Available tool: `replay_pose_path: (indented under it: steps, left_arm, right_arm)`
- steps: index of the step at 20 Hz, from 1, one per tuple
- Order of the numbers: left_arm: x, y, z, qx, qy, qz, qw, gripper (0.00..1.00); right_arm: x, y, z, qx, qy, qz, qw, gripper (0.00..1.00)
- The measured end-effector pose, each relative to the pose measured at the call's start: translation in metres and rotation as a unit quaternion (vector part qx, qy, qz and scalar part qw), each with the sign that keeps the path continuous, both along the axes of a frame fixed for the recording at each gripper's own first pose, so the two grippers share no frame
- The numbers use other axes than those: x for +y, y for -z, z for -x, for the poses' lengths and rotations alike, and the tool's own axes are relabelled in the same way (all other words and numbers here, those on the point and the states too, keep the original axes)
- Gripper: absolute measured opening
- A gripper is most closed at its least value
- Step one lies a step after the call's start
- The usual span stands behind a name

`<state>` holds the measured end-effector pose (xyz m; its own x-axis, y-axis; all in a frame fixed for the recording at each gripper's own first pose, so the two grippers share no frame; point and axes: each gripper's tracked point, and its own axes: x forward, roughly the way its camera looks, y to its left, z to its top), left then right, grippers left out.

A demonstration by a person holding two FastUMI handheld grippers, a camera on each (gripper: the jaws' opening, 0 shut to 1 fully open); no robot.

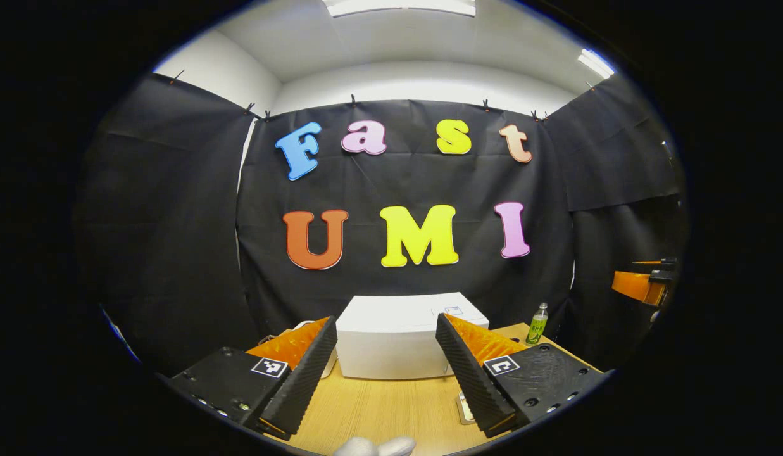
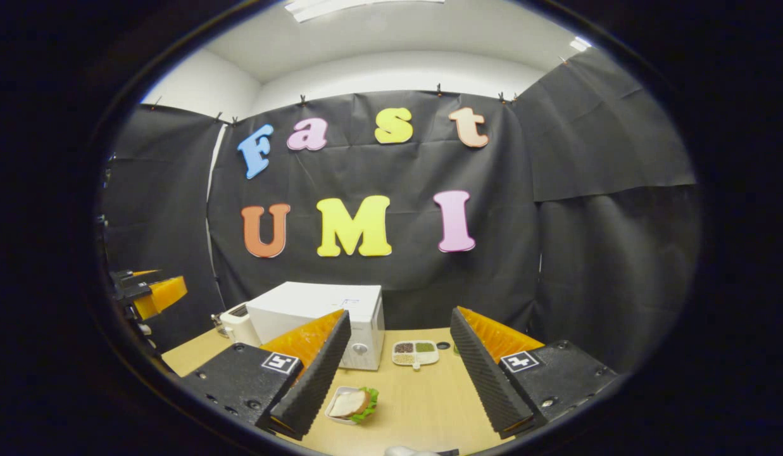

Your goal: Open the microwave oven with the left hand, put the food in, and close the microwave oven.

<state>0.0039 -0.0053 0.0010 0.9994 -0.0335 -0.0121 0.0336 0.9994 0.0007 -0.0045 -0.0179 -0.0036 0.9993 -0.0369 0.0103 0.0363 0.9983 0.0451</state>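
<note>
The white microwave (image 1: 397, 345) stands on the wooden table with its door closed, straight ahead of my left gripper (image 1: 386, 323), which is open, empty and some way short of it. In the right gripper view the microwave (image 2: 315, 307) sits at the back left. The food, a sandwich with lettuce in a small white dish (image 2: 353, 403), lies on the table just beside the left finger of my right gripper (image 2: 400, 315). That gripper is open, holds nothing and hovers above the table.
A green bottle (image 1: 537, 323) stands right of the microwave. A divided dish of grains (image 2: 416, 353) lies beside the microwave and a white appliance (image 2: 238, 326) stands to its left. The other gripper (image 2: 152, 294) shows at the left edge. The wooden table (image 2: 429, 405) spreads ahead.
</note>
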Motion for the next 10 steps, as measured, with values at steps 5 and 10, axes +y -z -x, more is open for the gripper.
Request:
replay_pose_path:
  steps: [5, 10]
  left_arm:
    - [0.0002, 0.0033, -0.0078, 0.006, -0.005, -0.002, 1.000, 0.96]
    - [-0.0040, -0.0032, -0.0093, -0.002, -0.003, -0.006, 1.000, 0.96]
  right_arm:
    - [-0.0049, 0.0019, -0.0012, 0.003, 0.002, 0.005, 1.000, 0.92]
    - [-0.0052, 0.0034, -0.0051, 0.008, -0.002, 0.006, 1.000, 0.92]
